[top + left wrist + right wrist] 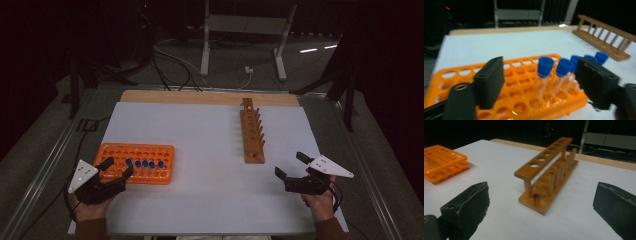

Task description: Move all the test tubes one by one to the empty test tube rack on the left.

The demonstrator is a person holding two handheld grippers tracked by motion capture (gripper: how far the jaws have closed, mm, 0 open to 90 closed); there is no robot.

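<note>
1. My left gripper (119,169) hangs over the near side of the orange rack (135,163) with its jaws spread; nothing is pinched between them.
2. In the left gripper view the blue-capped tubes (545,75) stand upright in the rack's holes, in a short row toward its right half. The nearest two sit in the gap between my jaws, and the pads press on neither.
3. My right gripper (290,165) hovers near the wooden rack (251,136), jaws wide apart and empty. All the holes of that rack that I can see are vacant.
4. I judge the tubes light, stiff and clear-walled, probably glass or hard plastic, so smooth and easy to let slip, and perhaps breakable.
5. I would take hold just under the blue cap (545,66), where the cap's lip stops a downward slide, and squeeze gently.
6. The neighbours stand close together, so I would lift straight up to avoid tilting them.
</note>
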